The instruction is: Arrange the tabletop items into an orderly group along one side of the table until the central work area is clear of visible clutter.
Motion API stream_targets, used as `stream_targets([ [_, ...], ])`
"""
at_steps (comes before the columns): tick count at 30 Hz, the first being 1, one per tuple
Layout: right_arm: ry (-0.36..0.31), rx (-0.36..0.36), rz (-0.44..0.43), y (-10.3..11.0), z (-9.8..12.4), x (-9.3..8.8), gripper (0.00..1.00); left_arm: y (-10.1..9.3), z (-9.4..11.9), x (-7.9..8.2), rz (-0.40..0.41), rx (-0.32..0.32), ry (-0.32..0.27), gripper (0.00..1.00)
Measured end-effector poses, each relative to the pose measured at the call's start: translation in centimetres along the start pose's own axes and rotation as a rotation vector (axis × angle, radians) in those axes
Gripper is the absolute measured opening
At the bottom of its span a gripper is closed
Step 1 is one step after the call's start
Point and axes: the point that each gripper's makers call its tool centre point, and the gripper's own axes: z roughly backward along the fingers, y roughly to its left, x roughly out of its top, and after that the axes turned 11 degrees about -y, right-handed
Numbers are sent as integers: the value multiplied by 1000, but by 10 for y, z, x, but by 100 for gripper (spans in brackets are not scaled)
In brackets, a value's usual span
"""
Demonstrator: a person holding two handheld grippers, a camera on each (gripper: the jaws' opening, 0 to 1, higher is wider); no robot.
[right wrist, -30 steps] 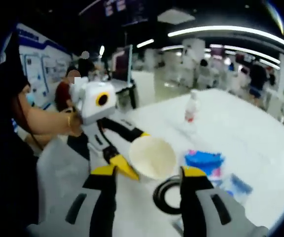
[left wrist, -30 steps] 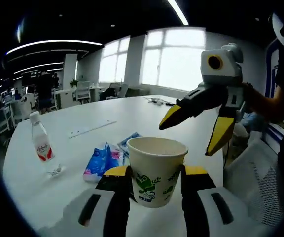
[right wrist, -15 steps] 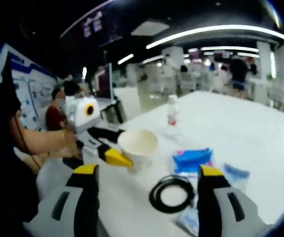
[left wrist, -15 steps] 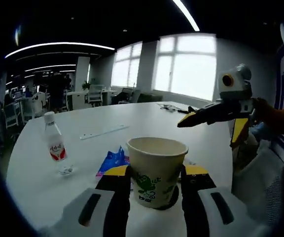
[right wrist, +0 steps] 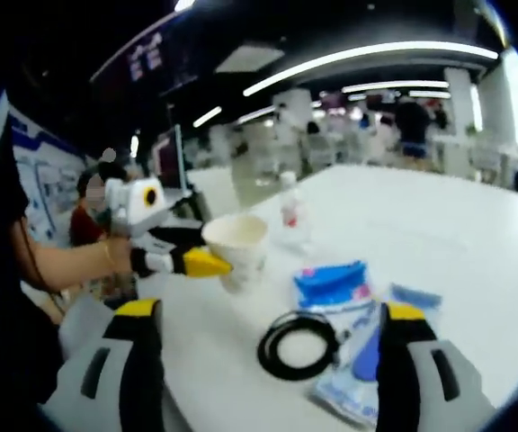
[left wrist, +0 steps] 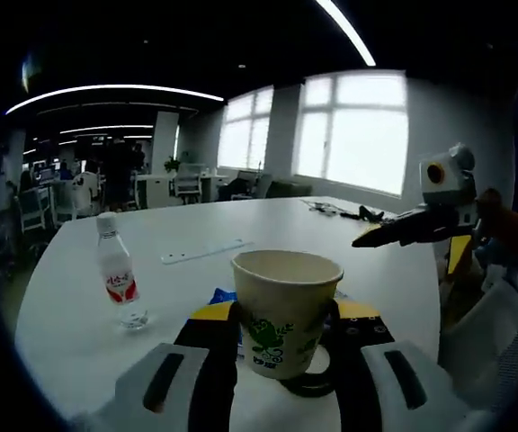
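left gripper point(left wrist: 281, 317) clamps cup point(left wrist: 286, 310) | right gripper point(right wrist: 268, 315) wide, empty | risk: tight squeeze crushes cup; cable point(right wrist: 297, 345) close below

My right hand-held gripper point(right wrist: 268, 337) hangs wide open over the black cable coil point(right wrist: 299, 343) on the table point(right wrist: 457, 243). My left hand-held gripper point(right wrist: 207, 263) clamps the paper cup point(right wrist: 236, 249); blue packets point(right wrist: 333, 285) lie just beside the coil.

The left gripper point(left wrist: 284, 313), black and grey with yellow tips, is clamped on the white paper cup with green print point(left wrist: 286, 308), one jaw pressed to each side of it. The right gripper point(right wrist: 268, 310) has its jaws spread wide apart with nothing between them. In the right gripper view, the person's bare forearm point(right wrist: 66, 264) reaches to the left gripper.
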Motion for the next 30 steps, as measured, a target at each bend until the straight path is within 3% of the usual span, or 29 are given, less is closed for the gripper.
stream_targets([
  [18,7,-11,-70,-13,5,-18,97,39,-28,24,12,97,-116,40],
  [30,42,-17,-91,-27,-2,-34,95,69,-49,22,27,146,-138,40],
])
